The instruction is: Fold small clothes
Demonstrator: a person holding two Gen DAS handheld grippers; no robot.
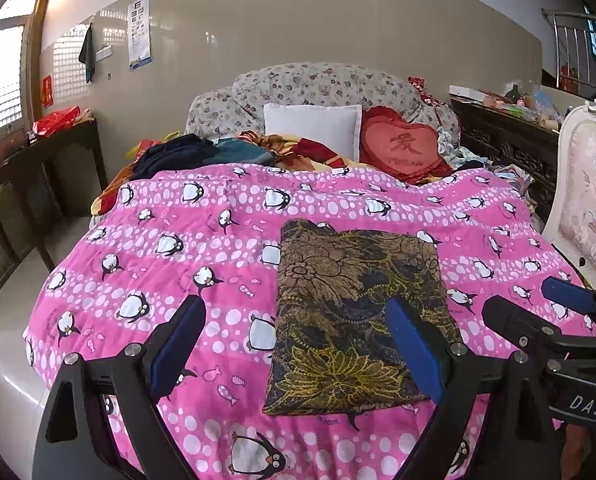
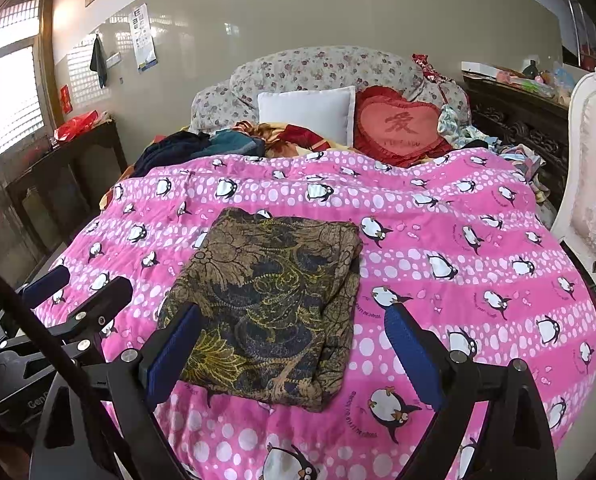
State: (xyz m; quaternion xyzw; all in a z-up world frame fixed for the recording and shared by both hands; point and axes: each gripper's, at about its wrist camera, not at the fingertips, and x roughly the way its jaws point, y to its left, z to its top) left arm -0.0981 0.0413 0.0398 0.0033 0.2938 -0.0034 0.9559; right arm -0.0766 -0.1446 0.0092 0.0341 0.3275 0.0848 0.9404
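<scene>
A brown, black and yellow floral garment (image 1: 354, 312) lies folded into a flat rectangle on the pink penguin quilt (image 1: 177, 240). It also shows in the right wrist view (image 2: 269, 300). My left gripper (image 1: 293, 312) is open and empty, held above the quilt, its right finger over the garment. My right gripper (image 2: 293, 320) is open and empty, with its left finger over the garment's near left part. The right gripper shows at the right edge of the left wrist view (image 1: 538, 304). The left gripper shows at the left edge of the right wrist view (image 2: 81, 284).
A pile of dark and teal clothes (image 1: 201, 152) lies at the far left of the bed. A white pillow (image 1: 312, 126) and a red heart cushion (image 1: 402, 146) lean on the floral headboard. A white padded chair (image 1: 586, 200) stands at the right, a dark cabinet (image 1: 37, 184) at the left.
</scene>
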